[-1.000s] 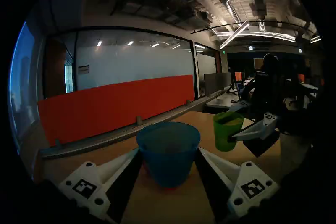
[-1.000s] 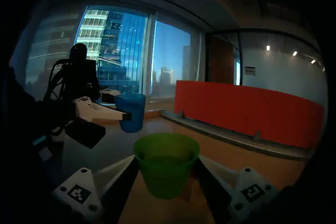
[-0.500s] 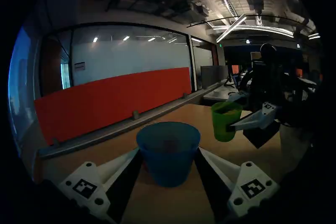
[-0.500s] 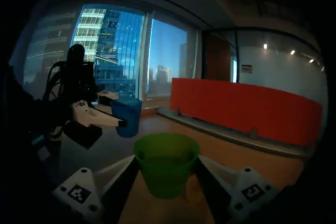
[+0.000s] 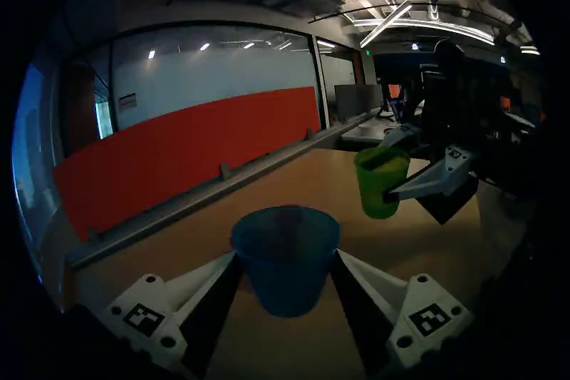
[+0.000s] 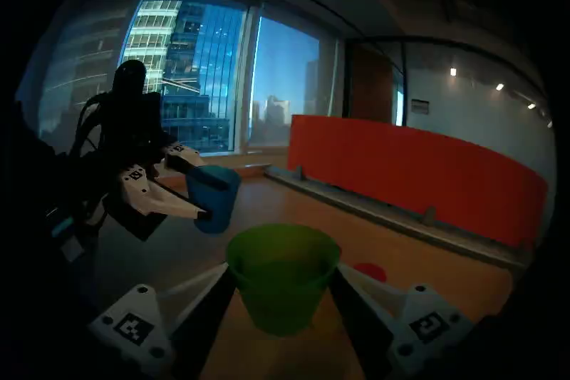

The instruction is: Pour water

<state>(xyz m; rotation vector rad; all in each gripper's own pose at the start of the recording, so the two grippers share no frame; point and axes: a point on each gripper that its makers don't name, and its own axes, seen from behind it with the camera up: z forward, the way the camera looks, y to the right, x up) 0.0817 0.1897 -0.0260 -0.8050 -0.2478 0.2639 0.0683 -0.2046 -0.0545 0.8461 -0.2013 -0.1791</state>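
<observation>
Blue cup (image 5: 286, 276) tight in left hand-held gripper (image 5: 285, 255), green cup (image 6: 281, 291) in right hand-held gripper (image 6: 283, 267); wall sign (image 5: 128, 102) illegible.

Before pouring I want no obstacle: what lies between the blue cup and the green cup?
Nothing: in the left gripper view only bare wooden table shows between the blue cup and the green cup.

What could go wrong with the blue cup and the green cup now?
1. The blue cup tilts while apart from the green cup, so anything poured now might splash on the table.
2. Each cup is squeezed only at its sides between jaws, off the table; a slip could drop it.
</observation>
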